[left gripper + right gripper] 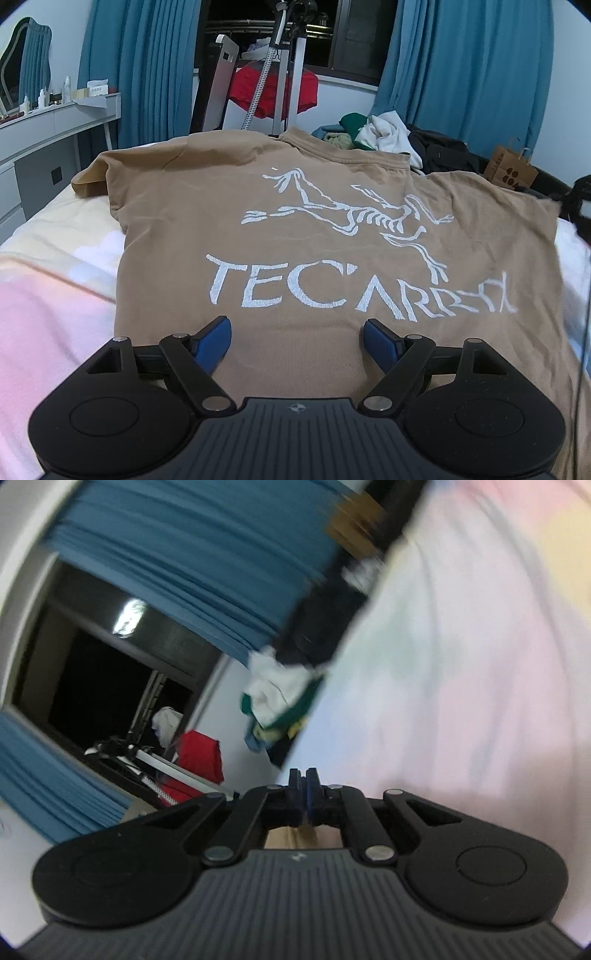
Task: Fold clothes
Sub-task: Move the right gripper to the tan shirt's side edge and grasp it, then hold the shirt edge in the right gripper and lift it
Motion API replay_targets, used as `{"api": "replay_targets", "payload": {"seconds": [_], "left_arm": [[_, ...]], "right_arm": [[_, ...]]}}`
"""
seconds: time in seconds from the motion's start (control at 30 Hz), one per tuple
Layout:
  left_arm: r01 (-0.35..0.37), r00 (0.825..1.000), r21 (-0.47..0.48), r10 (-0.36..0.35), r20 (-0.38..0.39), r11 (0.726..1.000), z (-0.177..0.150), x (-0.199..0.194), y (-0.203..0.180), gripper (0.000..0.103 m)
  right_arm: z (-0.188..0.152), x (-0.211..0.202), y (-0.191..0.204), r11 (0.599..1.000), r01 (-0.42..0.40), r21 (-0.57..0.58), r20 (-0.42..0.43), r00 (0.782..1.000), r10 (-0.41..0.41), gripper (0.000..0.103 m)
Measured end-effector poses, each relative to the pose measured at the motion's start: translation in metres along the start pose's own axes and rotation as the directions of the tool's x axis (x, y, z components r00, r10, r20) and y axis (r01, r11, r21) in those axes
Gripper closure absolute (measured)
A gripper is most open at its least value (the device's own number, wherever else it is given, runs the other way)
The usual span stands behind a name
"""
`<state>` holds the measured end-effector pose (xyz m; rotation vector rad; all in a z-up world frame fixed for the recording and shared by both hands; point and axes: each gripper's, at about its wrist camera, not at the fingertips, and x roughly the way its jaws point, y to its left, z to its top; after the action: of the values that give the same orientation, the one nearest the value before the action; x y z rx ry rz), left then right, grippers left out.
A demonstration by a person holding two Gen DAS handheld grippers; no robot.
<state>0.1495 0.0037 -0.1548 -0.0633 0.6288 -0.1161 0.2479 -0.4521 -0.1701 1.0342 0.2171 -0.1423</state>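
Observation:
A tan T-shirt (295,206) with a white skeleton print and lettering lies spread flat on the bed, its collar at the far end. My left gripper (297,341) hovers over the shirt's near hem, blue pads wide apart, nothing between them. In the left wrist view the shirt's right sleeve corner stretches to my right gripper (578,210), a dark blurred shape at the frame edge. In the right wrist view, my right gripper (305,792) has its pads pressed together, with a strip of the tan T-shirt (291,838) showing just behind them.
A pastel bedsheet (55,277) covers the bed. A pile of loose clothes (384,136) lies past the collar, beside a brown paper bag (511,170). A grey dresser (55,129) stands left, with blue curtains (147,66) and a rack with a red garment (273,88) behind.

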Motion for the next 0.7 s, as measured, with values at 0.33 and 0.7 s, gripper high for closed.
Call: {"api": "replay_targets", "payload": {"seconds": [0.33, 0.7], "left_arm": [[-0.01, 1.0, 0.015, 0.01, -0.012, 1.0, 0.001, 0.0, -0.003, 0.022], [-0.065, 0.997, 0.114, 0.069, -0.025, 0.991, 0.03, -0.054, -0.028, 0.022]], "right_arm": [[0.007, -0.026, -0.052, 0.956, 0.293, 0.033, -0.09, 0.953, -0.289, 0.099], [-0.012, -0.031, -0.066, 0.946, 0.272, 0.175, -0.179, 0.954, -0.241, 0.077]]}}
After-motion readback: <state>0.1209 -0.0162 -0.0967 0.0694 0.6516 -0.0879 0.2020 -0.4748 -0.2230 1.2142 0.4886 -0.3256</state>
